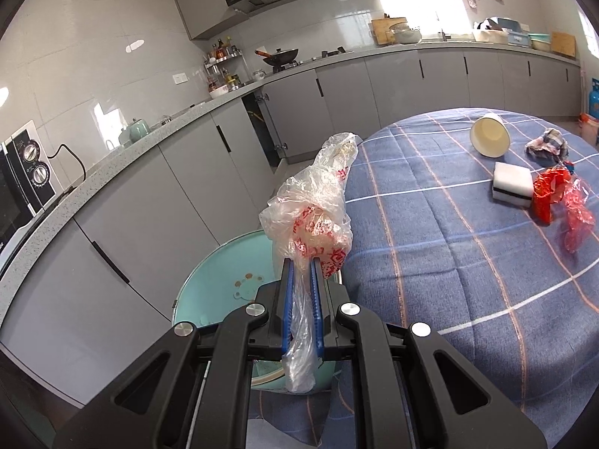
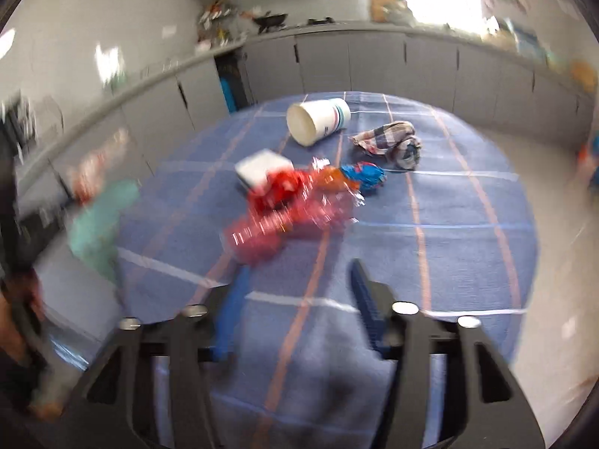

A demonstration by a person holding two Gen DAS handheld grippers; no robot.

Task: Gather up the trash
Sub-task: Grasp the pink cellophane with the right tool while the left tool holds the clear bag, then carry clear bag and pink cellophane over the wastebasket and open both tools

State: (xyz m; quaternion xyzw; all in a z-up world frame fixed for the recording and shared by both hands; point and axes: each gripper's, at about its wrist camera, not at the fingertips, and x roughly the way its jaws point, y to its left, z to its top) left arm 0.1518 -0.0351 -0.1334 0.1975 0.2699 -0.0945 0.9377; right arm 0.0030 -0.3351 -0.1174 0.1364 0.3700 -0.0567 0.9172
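Observation:
My left gripper (image 1: 301, 263) is shut on a clear plastic bag with red print (image 1: 316, 205), held above a mint-green bin (image 1: 221, 280) beside the table. On the blue checked tablecloth (image 2: 430, 247) lie a red plastic wrapper (image 2: 284, 205), a blue wrapper (image 2: 365, 176), a tipped white paper cup (image 2: 316, 119), a white sponge block (image 2: 260, 168) and a crumpled checked cloth (image 2: 389, 138). My right gripper (image 2: 299, 273) is open over the table, just short of the red wrapper, with nothing between its fingers. The right wrist view is blurred.
A grey kitchen counter (image 1: 187, 116) with cabinets runs along the wall behind the table, holding a toaster oven (image 1: 22, 179), a wok (image 1: 280, 56) and bottles. One cabinet door stands ajar. A blue gas cylinder (image 1: 593, 97) stands at the far right.

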